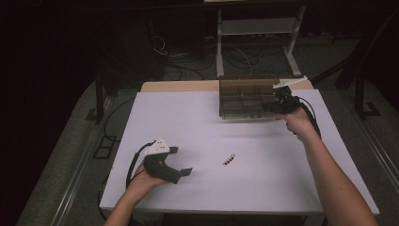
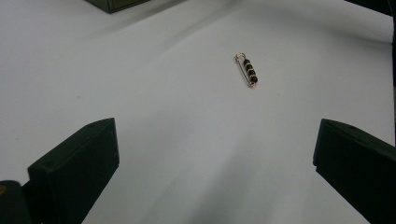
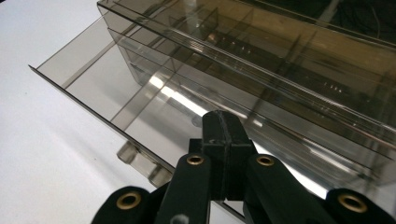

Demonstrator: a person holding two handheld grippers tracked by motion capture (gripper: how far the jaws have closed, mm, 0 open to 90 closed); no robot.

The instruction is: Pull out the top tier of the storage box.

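Observation:
A small safety pin strung with dark beads (image 1: pixel 229 159) lies on the white table (image 1: pixel 211 127); in the left gripper view the pin (image 2: pixel 247 70) sits ahead and slightly right of centre. My left gripper (image 1: pixel 181 161) rests at the near left, its jaws wide open (image 2: pixel 215 163) and nothing between them. A smoked clear drawer box (image 1: pixel 244 96) stands at the far side. My right gripper (image 1: pixel 270 107) is at the box's right front, shut (image 3: pixel 223 135). Its tips hang over a pulled-out drawer (image 3: pixel 107 93), and I see nothing between the pads.
The box (image 3: pixel 289 56) has several compartments behind tinted walls; one holds a small roundish object. The drawer's front wall carries small handle tabs (image 3: pixel 128 153). Beyond the table are a metal stand (image 1: pixel 256 28) and floor cables (image 1: pixel 188 61).

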